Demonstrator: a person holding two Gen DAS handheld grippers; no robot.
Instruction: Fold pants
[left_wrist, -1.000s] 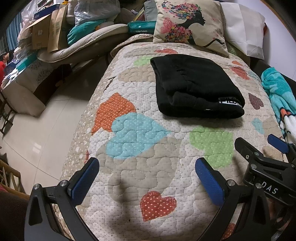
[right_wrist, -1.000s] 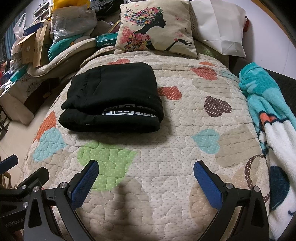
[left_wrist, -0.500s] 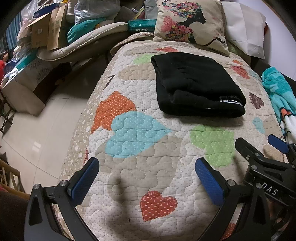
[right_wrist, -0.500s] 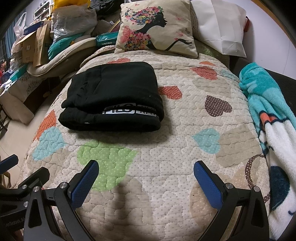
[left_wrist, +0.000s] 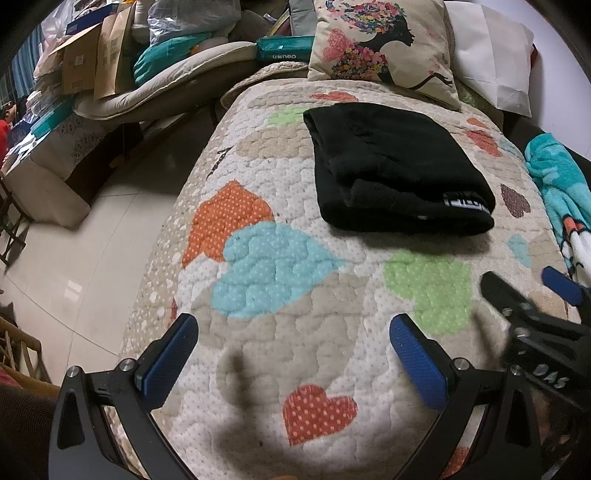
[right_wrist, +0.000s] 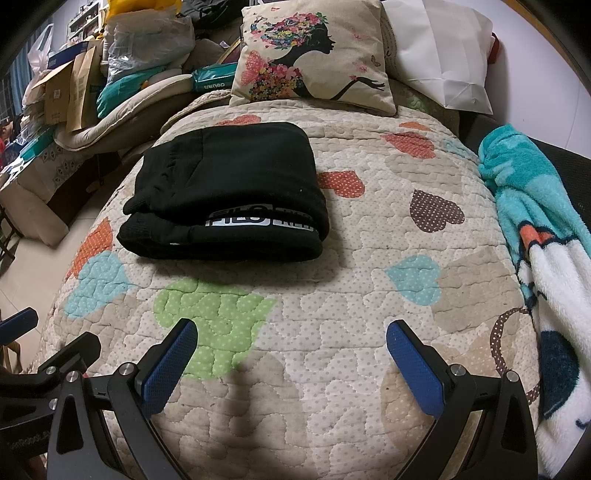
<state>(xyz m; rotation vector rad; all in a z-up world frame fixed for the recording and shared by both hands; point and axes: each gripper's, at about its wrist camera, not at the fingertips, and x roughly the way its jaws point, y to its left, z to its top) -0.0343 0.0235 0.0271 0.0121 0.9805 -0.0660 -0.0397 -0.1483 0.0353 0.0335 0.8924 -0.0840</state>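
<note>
Two grippers, both empty, fingers spread wide, hovering over the near end of the heart-print quilt (right_wrist: 369, 295). Left gripper (left_wrist: 291, 354) above tan quilting with a red heart patch at 6 o'clock; right gripper (right_wrist: 288, 354) at the edge of the green heart. Each visible in the other's view: right one at 4 o'clock from the left camera, left one at 8 o'clock from the right camera. Black pants (right_wrist: 229, 192) at 11 o'clock from the right gripper, 1 o'clock from the left, well apart from both. Folded into a compact stacked rectangle, white-lettered waistband (right_wrist: 258, 220) facing the near edge, layers squared. Printed cushion (right_wrist: 314, 55) beyond at 12 o'clock; teal fleece blanket (right_wrist: 535, 229) at 3 o'clock. Judged: fold complete, grippers clear of the cloth so as not to disturb the stack.
</note>
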